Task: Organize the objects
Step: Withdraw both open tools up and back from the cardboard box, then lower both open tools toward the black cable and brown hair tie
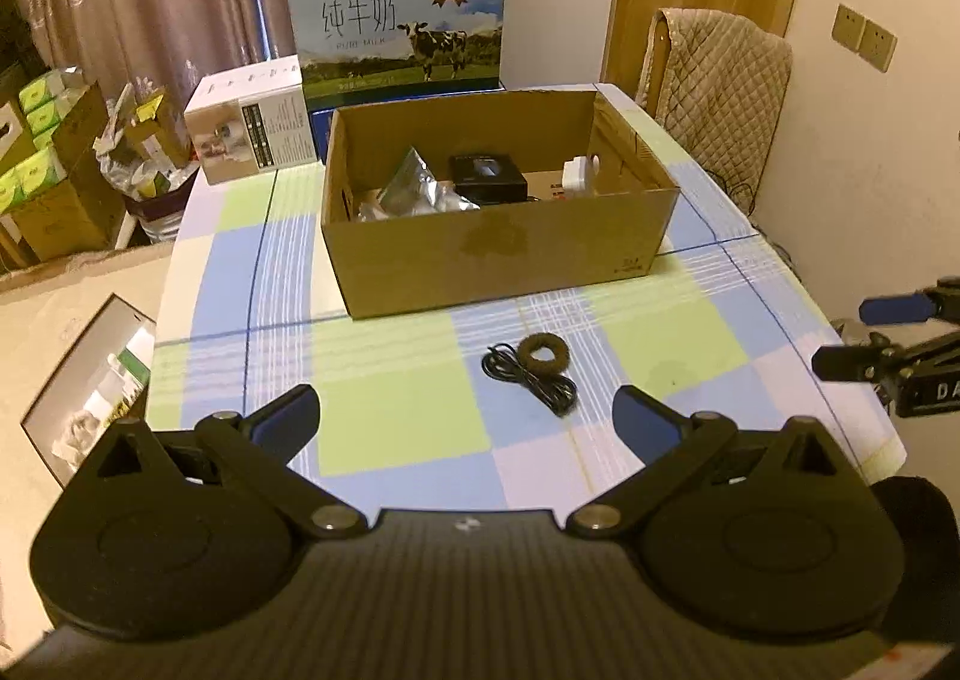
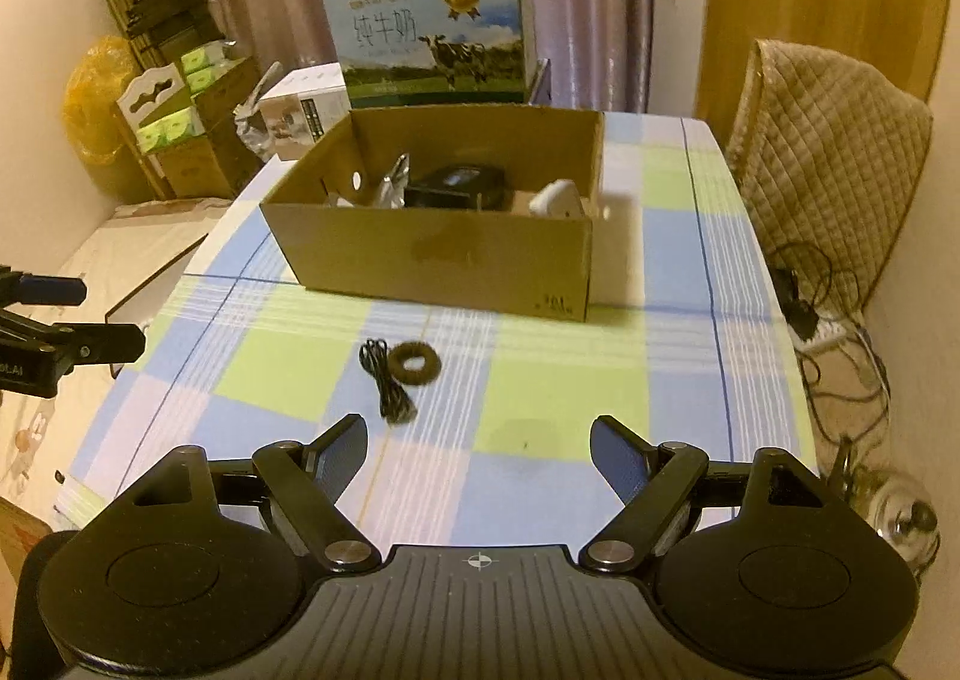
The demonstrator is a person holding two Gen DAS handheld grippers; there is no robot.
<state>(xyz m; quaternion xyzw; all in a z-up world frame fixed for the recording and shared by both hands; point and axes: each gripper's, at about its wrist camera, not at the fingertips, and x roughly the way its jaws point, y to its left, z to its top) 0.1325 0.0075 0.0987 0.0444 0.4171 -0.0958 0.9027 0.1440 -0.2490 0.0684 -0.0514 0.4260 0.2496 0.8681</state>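
An open cardboard box [image 1: 492,254] [image 2: 444,260] stands on the checked table. It holds a silver foil bag [image 1: 414,188], a black box [image 1: 486,176] [image 2: 456,185] and a white plug [image 1: 579,173] [image 2: 558,200]. In front of it lie a coiled black cable [image 1: 531,380] [image 2: 387,380] and a brown fuzzy ring [image 1: 543,350] [image 2: 414,362], touching. My left gripper [image 1: 465,416] is open and empty, just short of the cable. My right gripper [image 2: 480,449] is open and empty, to the right of the cable. Each shows at the other view's edge [image 1: 870,338] [image 2: 78,320].
A blue milk carton [image 1: 399,20] [image 2: 435,32] and a white box [image 1: 252,125] stand behind the cardboard box. A padded chair [image 1: 720,80] [image 2: 828,140] is at the table's right. Cartons and bags [image 1: 54,158] fill the floor on the left. Cables [image 2: 834,332] lie on the floor at right.
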